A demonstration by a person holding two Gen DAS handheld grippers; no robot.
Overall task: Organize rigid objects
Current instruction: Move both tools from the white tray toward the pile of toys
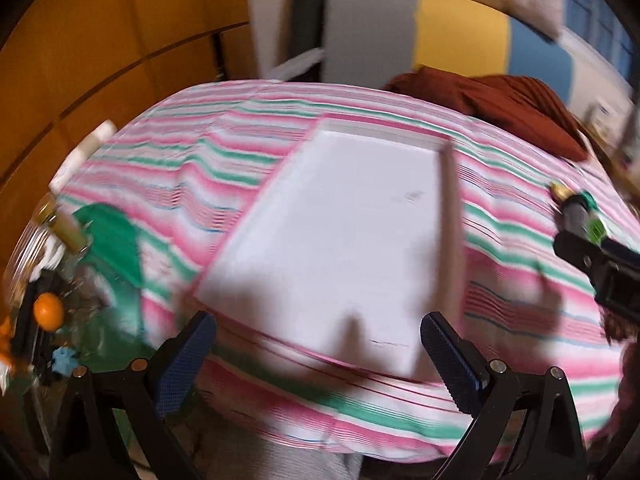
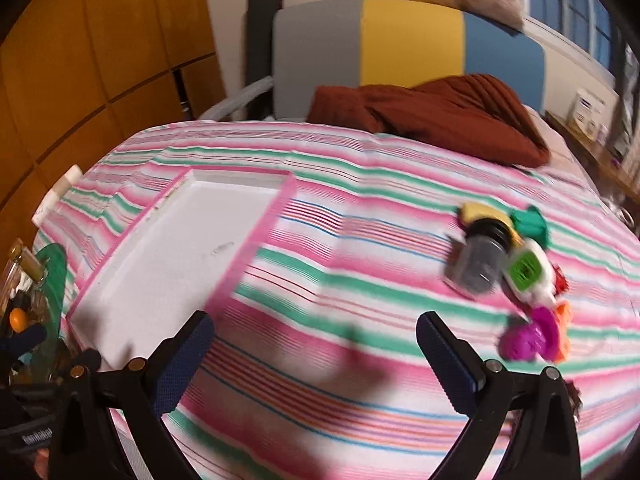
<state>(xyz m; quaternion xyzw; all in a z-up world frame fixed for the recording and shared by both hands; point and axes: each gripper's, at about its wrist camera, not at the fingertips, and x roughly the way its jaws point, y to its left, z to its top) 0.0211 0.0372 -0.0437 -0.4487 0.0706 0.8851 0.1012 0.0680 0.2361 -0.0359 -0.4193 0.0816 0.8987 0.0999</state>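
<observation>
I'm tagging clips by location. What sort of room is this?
Probably a bedroom: a bed under a striped sheet, a colour-block headboard behind it, and wooden wardrobe doors alongside.

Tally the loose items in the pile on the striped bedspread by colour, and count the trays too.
Blur makes this approximate, from the right wrist view:
Grey jar with black lid: 1
Yellow piece: 1
Green pieces: 2, counting the white-framed one
Magenta piece: 1
Orange piece: 1
Red piece: 1
White tray: 1, nothing in it
Total: 8
</observation>
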